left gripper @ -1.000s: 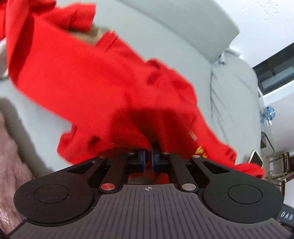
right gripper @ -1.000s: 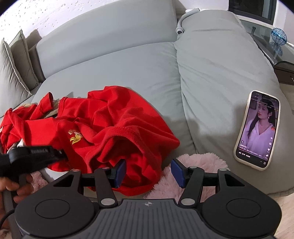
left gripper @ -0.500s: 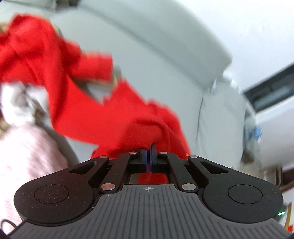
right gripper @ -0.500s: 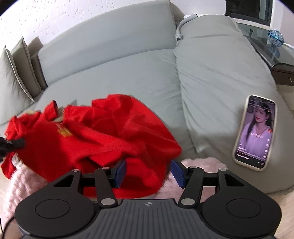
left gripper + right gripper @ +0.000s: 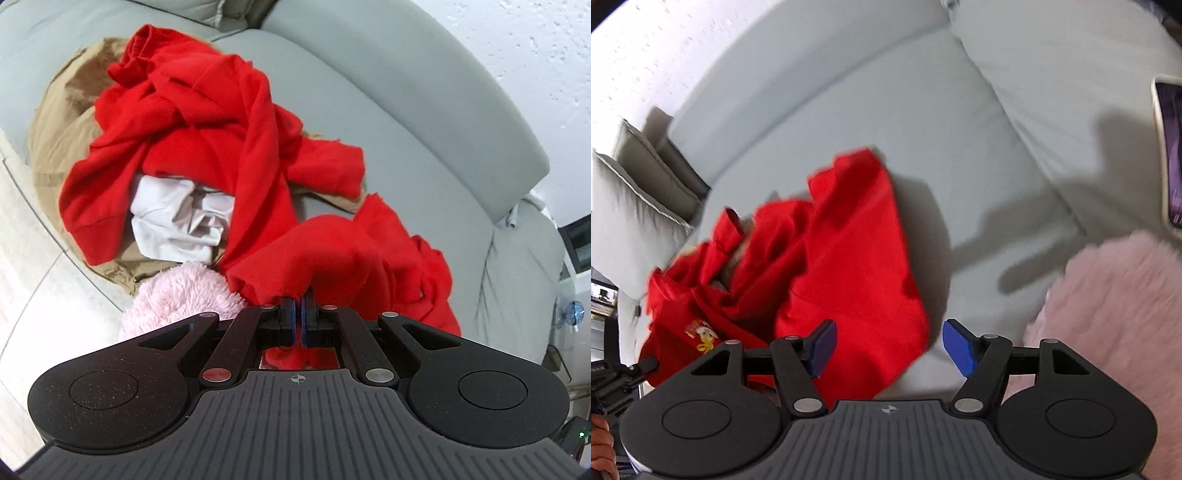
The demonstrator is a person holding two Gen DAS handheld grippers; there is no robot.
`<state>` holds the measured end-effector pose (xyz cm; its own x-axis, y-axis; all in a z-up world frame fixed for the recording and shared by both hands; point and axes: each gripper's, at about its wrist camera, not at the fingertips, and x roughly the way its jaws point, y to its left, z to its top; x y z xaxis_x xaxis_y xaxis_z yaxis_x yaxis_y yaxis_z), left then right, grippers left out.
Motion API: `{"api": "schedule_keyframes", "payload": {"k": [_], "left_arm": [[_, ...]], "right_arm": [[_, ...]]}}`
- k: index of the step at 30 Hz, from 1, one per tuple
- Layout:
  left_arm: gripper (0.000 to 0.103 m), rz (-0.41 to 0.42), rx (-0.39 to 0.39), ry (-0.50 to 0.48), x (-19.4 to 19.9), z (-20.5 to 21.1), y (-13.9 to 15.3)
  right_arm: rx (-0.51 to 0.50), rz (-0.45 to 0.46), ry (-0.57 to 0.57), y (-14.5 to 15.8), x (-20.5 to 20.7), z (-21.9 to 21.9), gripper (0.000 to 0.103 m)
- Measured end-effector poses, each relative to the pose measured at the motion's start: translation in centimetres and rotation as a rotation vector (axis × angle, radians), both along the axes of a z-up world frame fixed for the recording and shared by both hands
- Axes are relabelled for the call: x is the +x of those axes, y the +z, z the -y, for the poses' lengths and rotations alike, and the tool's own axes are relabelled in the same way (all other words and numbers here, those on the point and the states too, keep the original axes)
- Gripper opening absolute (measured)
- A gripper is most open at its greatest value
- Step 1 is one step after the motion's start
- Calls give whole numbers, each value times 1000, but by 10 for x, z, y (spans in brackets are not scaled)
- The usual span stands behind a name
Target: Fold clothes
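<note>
Folding is looking far from finished: the left claw (image 5: 297,317) is pinching an edge of the red garment (image 5: 236,129), which is trailing ahead of it, crumpled over a tan garment (image 5: 55,122) and a white garment (image 5: 173,218). Further right, the right claw (image 5: 889,345) is hovering spread and empty, red cloth bunching ahead-left of it, a pink fluffy garment (image 5: 1115,306) sitting to its right.

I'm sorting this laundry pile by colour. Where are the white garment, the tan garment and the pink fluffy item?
white garment (image 5: 177,218), left wrist view, on its crumpled middle.
tan garment (image 5: 59,133), left wrist view, on the bare stretch left of the red clothes.
pink fluffy item (image 5: 1108,295), right wrist view, on its fuzzy top.
</note>
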<state>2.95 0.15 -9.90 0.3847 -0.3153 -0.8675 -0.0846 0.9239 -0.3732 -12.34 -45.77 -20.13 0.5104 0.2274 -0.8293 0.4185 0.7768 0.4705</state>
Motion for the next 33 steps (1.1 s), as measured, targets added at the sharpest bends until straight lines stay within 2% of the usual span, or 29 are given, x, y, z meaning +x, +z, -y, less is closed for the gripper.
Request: {"api": "schedule_keyframes", "payload": {"k": [5, 6, 7, 8, 9, 11, 13, 14, 15, 17, 20, 22, 24, 25, 26, 27, 29, 31, 32, 33], "left_arm": [[2, 8, 18, 3, 3, -3, -5], [2, 1, 27, 7, 5, -5, -8], [2, -10, 34, 11, 6, -7, -12], [2, -16, 37, 14, 6, -8, -15], [2, -24, 38, 14, 6, -10, -17], [2, -40, 37, 11, 6, -13, -20], [2, -31, 9, -14, 9, -16, -10], [2, -14, 2, -31, 15, -15, -1], [1, 11, 5, -49, 24, -11, 9], [1, 84, 37, -79, 51, 5, 39], [1, 242, 55, -116, 102, 40, 100], [1, 444, 36, -132, 134, 68, 182], [2, 672, 5, -138, 133, 79, 256], [2, 773, -2, -140, 127, 82, 284], [2, 874, 2, -148, 117, 82, 309], [2, 955, 14, -162, 106, 83, 328], [2, 1002, 37, -183, 92, 80, 341], [2, 941, 23, -208, 86, 75, 329], [2, 908, 18, -220, 85, 73, 321], [2, 840, 27, -241, 85, 74, 300]], "right_arm": [[-62, -6, 65, -24, 9, -11, 62], [-75, -7, 78, -28, 11, -13, 51], [-87, -8, 91, -33, 12, -16, 32], [-72, -8, 130, -36, 14, -20, 23], [-66, -2, 165, -35, 15, -25, 10], [-28, 21, 173, -23, 14, -26, 9], [21, 60, 147, -12, 14, -20, 9], [92, 136, 91, 15, 15, -6, 8], [110, 179, 71, 30, 20, 1, 8], [83, 291, 34, 78, 45, 19, 8], [13, 435, -19, 149, 91, 42, 8], [-66, 624, -55, 230, 103, 51, 8], [-145, 814, -91, 310, 114, 61, 8], [-201, 943, -102, 350, 100, 60, 8], [-264, 1032, -109, 377, 87, 58, 8], [-314, 1079, -117, 393, 75, 56, 8], [-415, 1118, -134, 415, 53, 54, 8], [-502, 1084, -143, 414, 31, 57, 8], [-498, 1043, -134, 404, 27, 60, 8], [-493, 1001, -126, 394, 23, 63, 8]]}}
